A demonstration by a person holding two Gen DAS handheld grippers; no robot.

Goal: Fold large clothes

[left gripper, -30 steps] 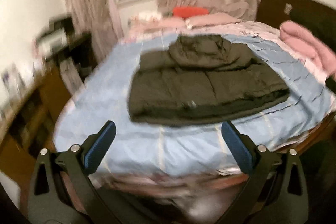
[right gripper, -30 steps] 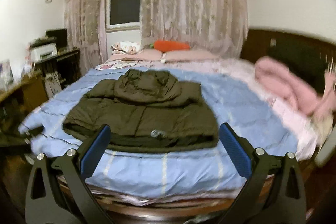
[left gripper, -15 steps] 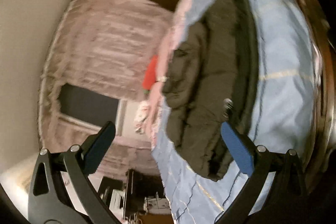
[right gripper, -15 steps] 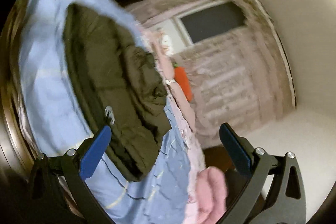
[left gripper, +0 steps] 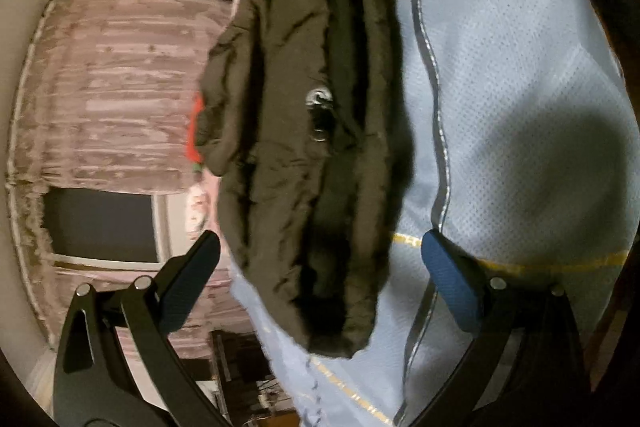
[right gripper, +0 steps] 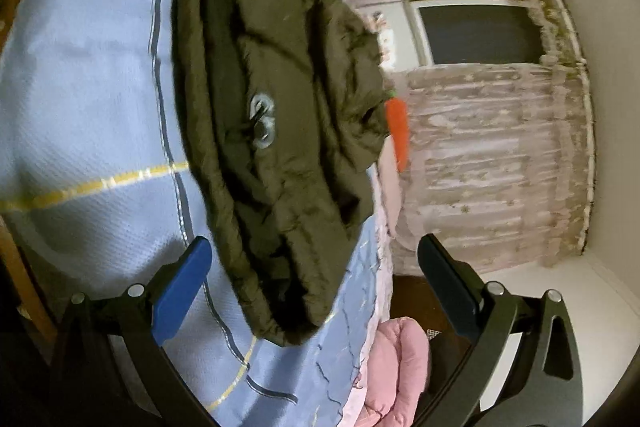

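Olive-green padded jacket (left gripper: 304, 131) lies partly folded on the blue bedspread (left gripper: 520, 75), near the bed's foot edge, probably laid flat there so its ends can be taken. Left gripper (left gripper: 320, 279) and right gripper (right gripper: 314, 279) are both rolled sideways with fingers spread wide, holding nothing, each facing one end of the jacket, seemingly to lift both ends together. No containers show.

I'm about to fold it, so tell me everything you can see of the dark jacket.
The jacket is dark olive, puffy and quilted, and looks like padded nylon. It lies folded into a compact bundle on the blue bedspread, hood bunched toward the pillows, with a silvery ring-shaped piece on top. Both grippers, left and right, are open and not touching it.
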